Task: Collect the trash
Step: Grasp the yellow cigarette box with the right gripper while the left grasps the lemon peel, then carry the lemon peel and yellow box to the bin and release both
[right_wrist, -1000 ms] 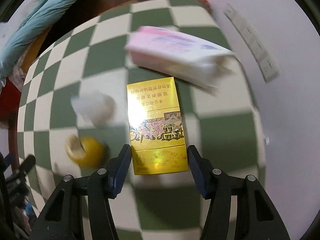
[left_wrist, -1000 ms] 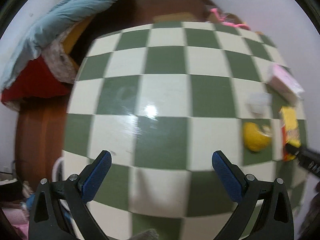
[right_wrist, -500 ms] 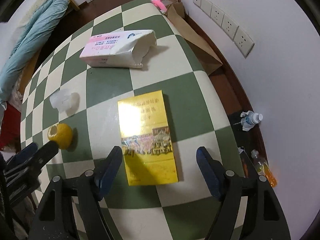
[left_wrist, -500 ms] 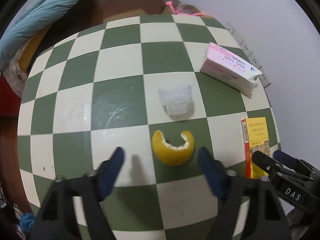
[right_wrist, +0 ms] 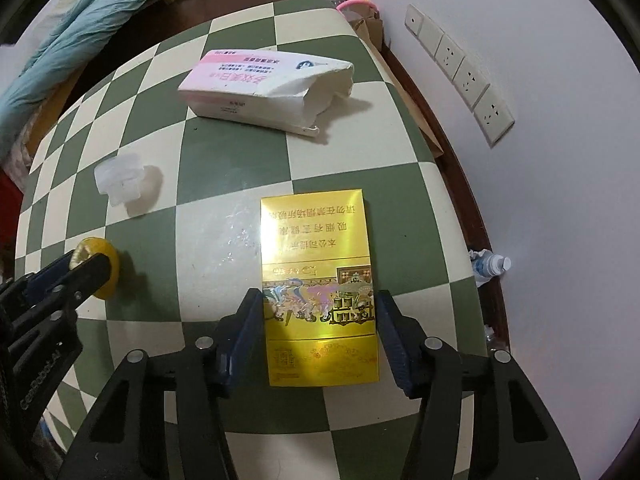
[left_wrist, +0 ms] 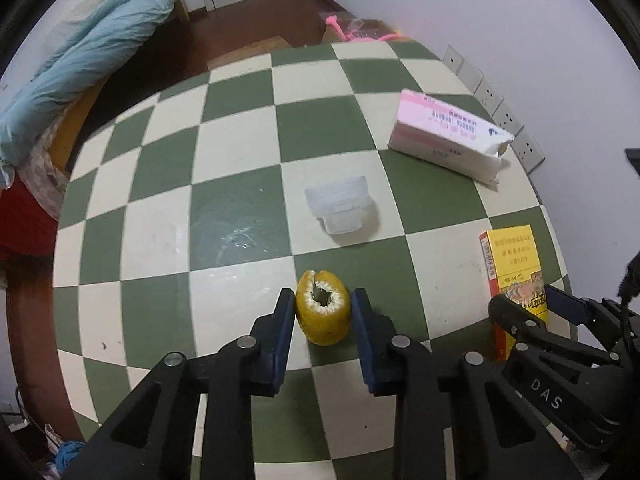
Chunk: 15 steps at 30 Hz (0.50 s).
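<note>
A yellow citrus peel (left_wrist: pixel 323 312) lies on the green-and-cream checkered table (left_wrist: pixel 236 216). My left gripper (left_wrist: pixel 322 312) is shut on the peel, one blue pad on each side. A yellow cigarette box (right_wrist: pixel 318 292) lies flat near the table's right edge. My right gripper (right_wrist: pixel 319 312) is shut on the box, pads against its long sides. A clear plastic cup (left_wrist: pixel 340 210) lies on its side mid-table. A torn pink-and-white carton (left_wrist: pixel 448 134) lies farther back. The peel (right_wrist: pixel 96 266) and left gripper also show in the right wrist view.
The table's right edge runs along a white wall with sockets (right_wrist: pixel 460 76). Plastic bottles (right_wrist: pixel 490 266) lie on the floor beside it. A bed with a blue quilt (left_wrist: pixel 88 68) stands to the left. A cardboard box with pink items (left_wrist: pixel 356 32) sits behind the table.
My left gripper swung right to the peel and closed on it. My right gripper closed its jaws onto the sides of the cigarette box.
</note>
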{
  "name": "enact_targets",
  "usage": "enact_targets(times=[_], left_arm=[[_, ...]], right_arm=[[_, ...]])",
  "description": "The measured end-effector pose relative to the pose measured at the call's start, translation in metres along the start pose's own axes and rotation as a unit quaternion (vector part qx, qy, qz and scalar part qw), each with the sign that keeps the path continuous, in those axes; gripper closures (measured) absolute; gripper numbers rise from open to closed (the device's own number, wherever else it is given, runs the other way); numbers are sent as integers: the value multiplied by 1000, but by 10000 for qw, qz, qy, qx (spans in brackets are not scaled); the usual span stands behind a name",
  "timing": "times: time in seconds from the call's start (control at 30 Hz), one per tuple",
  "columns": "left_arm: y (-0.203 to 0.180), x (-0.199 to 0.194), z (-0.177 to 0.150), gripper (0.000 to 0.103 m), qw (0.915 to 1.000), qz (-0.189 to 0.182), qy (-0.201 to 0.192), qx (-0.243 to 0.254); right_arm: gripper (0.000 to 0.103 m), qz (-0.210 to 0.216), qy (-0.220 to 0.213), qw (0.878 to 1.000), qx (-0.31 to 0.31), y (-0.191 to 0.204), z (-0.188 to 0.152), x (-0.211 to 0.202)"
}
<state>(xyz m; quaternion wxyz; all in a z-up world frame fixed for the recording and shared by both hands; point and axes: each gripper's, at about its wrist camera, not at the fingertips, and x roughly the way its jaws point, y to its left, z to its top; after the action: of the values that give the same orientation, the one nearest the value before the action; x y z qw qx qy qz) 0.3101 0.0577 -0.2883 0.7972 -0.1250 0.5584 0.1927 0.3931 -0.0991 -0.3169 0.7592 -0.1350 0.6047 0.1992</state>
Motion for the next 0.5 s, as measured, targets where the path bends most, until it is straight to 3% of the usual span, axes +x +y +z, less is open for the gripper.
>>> enact_targets(times=[0.2,0.5], left_arm=[[12,-29,-5,78,9996,111,-267,-66],[51,-97,-23,78,9956,253,-783,-446]], right_arm=[[45,168,-52,9998,-17,3,-7,-14],[45,587,-557,9965,-189,26,-25,-81]])
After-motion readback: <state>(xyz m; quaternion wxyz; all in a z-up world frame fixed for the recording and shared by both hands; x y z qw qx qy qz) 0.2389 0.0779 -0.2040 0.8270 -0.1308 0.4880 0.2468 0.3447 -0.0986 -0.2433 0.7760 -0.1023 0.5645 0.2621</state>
